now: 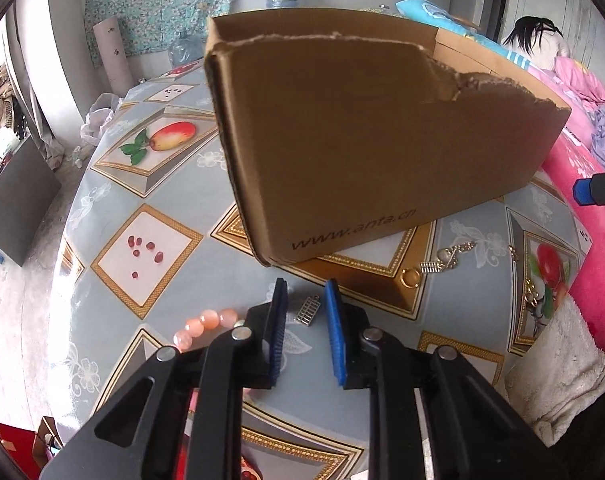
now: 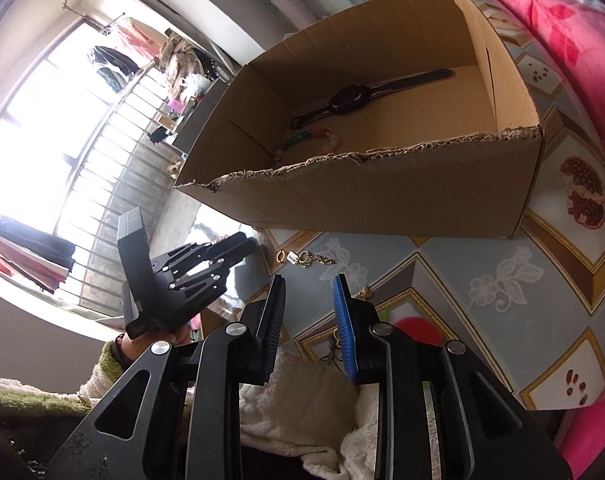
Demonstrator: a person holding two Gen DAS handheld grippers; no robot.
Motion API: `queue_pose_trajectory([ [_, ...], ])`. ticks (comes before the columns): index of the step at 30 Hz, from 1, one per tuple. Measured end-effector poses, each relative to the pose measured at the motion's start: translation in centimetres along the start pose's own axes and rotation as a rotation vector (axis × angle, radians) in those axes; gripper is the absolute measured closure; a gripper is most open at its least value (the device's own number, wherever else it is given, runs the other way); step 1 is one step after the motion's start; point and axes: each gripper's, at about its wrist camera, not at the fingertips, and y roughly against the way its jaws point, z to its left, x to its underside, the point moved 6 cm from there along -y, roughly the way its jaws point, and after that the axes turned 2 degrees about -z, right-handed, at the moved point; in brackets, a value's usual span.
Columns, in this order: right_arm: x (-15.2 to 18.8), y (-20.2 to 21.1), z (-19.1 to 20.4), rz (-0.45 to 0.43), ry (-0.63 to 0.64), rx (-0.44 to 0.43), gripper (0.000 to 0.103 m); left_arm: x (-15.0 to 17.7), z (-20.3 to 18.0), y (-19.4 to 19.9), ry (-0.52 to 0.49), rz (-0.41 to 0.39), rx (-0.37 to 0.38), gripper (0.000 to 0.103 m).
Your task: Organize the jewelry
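Note:
A brown cardboard box [image 1: 362,140] stands open-topped on the fruit-patterned tablecloth [image 1: 150,256]. In the right wrist view the box [image 2: 382,200] holds a black watch [image 2: 350,100] and a multicoloured bead bracelet [image 2: 306,140]. My left gripper [image 1: 306,286] hangs low over the cloth, jaws narrowly apart around a small silver charm [image 1: 306,311] without pressing it. A pink bead bracelet [image 1: 206,324] lies just left of its fingers. My right gripper [image 2: 308,280] is open and empty above a gold chain [image 2: 314,259] and a ring [image 2: 280,256].
A gold ring [image 1: 411,278], a silver charm with chain [image 1: 446,260] and another gold chain [image 1: 536,292] lie near the box's front corner. Pink bedding [image 1: 582,280] borders the table. A white fleece sleeve [image 2: 302,392] fills the near edge. A bright window [image 2: 42,140] lies left.

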Motion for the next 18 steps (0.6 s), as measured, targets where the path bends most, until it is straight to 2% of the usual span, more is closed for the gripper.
queue_pose_trajectory([
  [4, -0.3, -0.2, -0.5, -0.01, -0.015, -0.02, 0.077, 0.1, -0.9, 0.1, -0.006, 0.011, 0.003, 0.085],
  [6, -0.5, -0.4, -0.8, -0.01, -0.029, -0.034, 0.077, 0.1, -1.5, 0.1, -0.016, 0.013, -0.003, 0.095],
  [8, -0.6, -0.6, -0.9, -0.011, -0.029, -0.037, 0.077, 0.1, -1.7, 0.2, -0.001, 0.013, -0.007, 0.099],
  [18, -0.9, 0.0, -1.7, -0.054, 0.008, 0.011, 0.077, 0.2, -3.0, 0.4, 0.091, -0.016, -0.02, 0.099],
])
